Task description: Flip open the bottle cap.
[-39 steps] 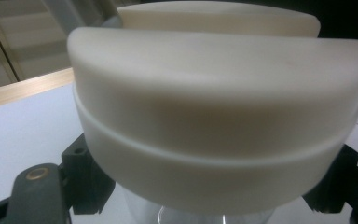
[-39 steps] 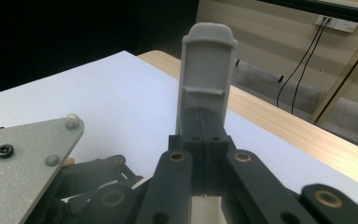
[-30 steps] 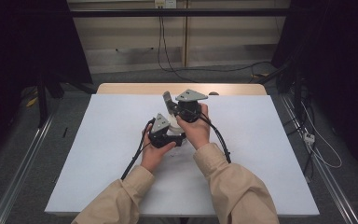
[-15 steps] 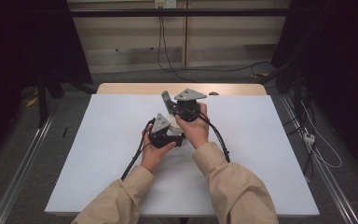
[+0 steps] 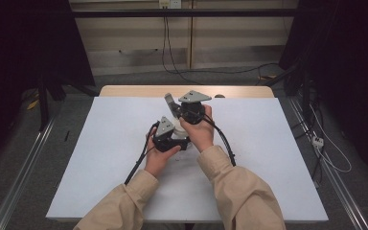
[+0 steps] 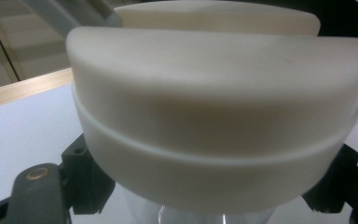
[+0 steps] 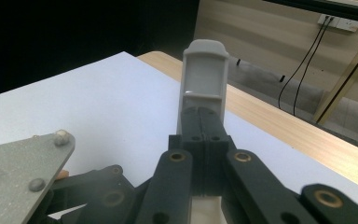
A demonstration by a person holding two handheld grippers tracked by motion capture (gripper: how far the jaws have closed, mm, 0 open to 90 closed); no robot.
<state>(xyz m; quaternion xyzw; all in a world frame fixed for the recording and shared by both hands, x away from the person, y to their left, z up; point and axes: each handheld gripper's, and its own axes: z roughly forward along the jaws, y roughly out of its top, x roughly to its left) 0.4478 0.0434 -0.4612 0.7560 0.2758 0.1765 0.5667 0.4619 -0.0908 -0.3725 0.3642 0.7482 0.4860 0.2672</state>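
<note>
Currently two grippers mid-table: left gripper clamped around one white lid, right gripper closed on one grey strip.

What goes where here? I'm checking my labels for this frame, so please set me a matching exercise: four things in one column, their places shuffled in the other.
Things
1. cream lid
2. grey plastic piece
3. white sheet
4. wooden strip

Places
A. clamped in the jaws of the right gripper, sticking out beyond them
B. bare along the table's far edge
C. between the jaws of the left gripper, on a clear container
D. covering most of the tabletop

Pairs: 1-C, 2-A, 3-D, 4-B
</note>
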